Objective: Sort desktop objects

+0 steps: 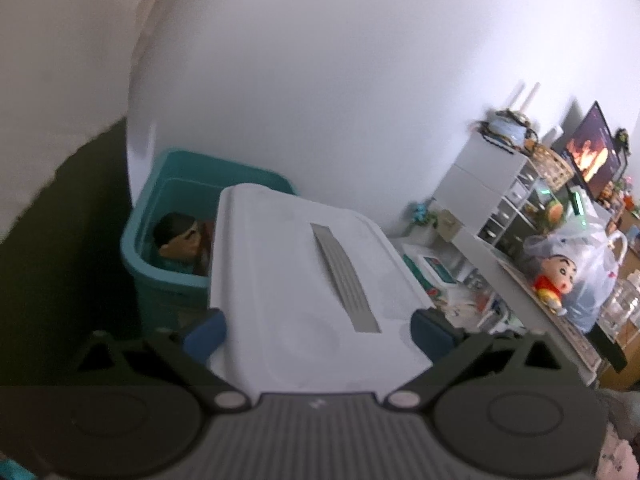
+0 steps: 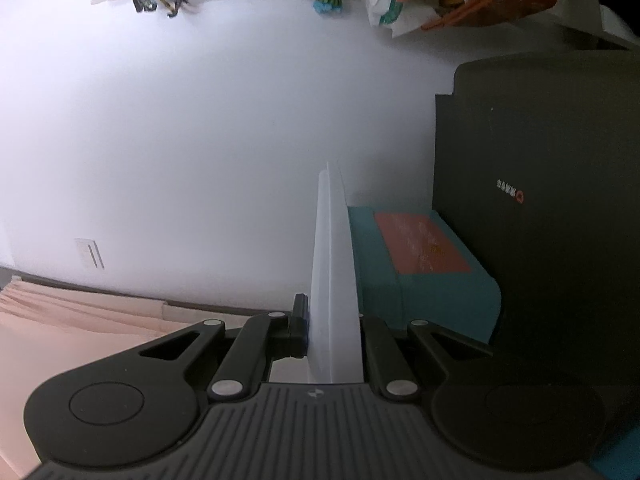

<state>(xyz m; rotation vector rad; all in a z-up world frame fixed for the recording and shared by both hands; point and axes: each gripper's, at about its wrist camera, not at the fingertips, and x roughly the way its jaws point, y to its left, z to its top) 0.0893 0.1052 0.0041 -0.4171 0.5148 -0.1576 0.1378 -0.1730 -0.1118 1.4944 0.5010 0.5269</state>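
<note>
Both grippers clamp the flat white plastic lid point(image 1: 296, 280): the left gripper point(image 1: 318, 330) across its width, the right gripper point(image 2: 334, 340) on its thin edge, above the teal plastic bin point(image 1: 168, 280).

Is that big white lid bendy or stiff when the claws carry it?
Probably stiff: the white lid keeps flat between the left claw pads, with no sag showing. The right claw pinches its thin edge, which looks straight too. Its smooth plastic might be a bit slippery. It seems light for its size, being so thin.
</note>
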